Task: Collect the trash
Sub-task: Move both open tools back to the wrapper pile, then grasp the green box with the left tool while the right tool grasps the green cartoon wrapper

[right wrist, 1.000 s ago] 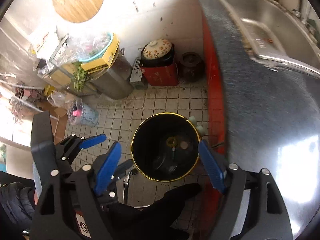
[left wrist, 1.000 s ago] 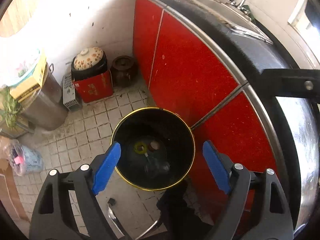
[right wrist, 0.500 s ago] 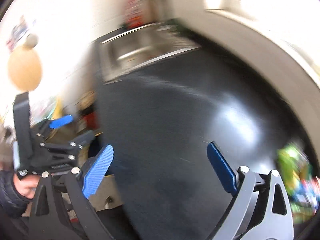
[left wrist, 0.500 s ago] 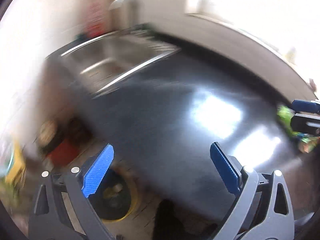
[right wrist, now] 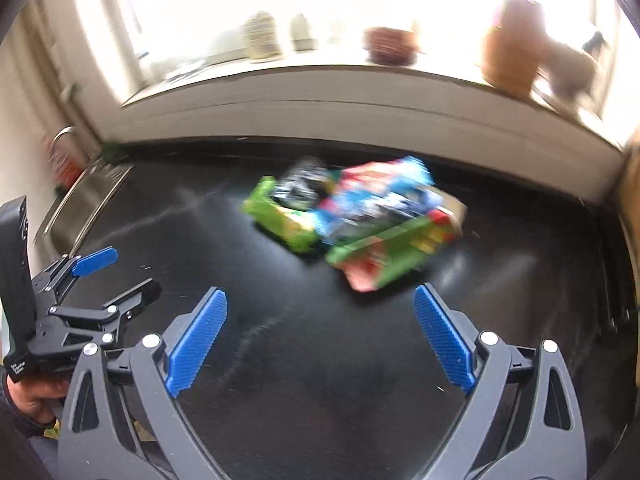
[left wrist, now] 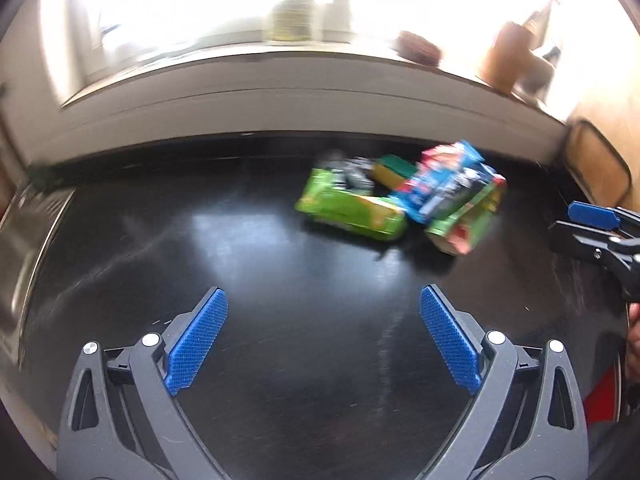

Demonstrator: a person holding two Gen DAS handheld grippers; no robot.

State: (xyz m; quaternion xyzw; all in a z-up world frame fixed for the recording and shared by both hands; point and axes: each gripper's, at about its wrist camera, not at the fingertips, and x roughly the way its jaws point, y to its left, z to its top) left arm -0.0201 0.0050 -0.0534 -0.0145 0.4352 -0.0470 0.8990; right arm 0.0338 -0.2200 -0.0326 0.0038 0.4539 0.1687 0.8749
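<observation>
A pile of trash lies on the black countertop (left wrist: 240, 264): a green snack bag (left wrist: 352, 208), a blue and red wrapper (left wrist: 440, 184) and a green and red carton (left wrist: 468, 220). The same pile shows in the right wrist view: green bag (right wrist: 280, 220), blue wrapper (right wrist: 380, 200), carton (right wrist: 392, 256). My left gripper (left wrist: 324, 340) is open and empty, short of the pile. My right gripper (right wrist: 320, 340) is open and empty, just before the carton. Each gripper shows in the other's view, the right (left wrist: 592, 228) and the left (right wrist: 96, 280).
A steel sink (right wrist: 84, 208) is set in the counter at the left. A bright windowsill at the back holds jars (right wrist: 262, 38), a bowl (right wrist: 392, 46) and a brown pot (right wrist: 512, 56). A wooden board (left wrist: 596, 168) stands at the right end. The views are motion-blurred.
Both grippers have swung up from the black bin on the floor, across the counter, and now face the trash pile by the window. Both stayed open and empty.
</observation>
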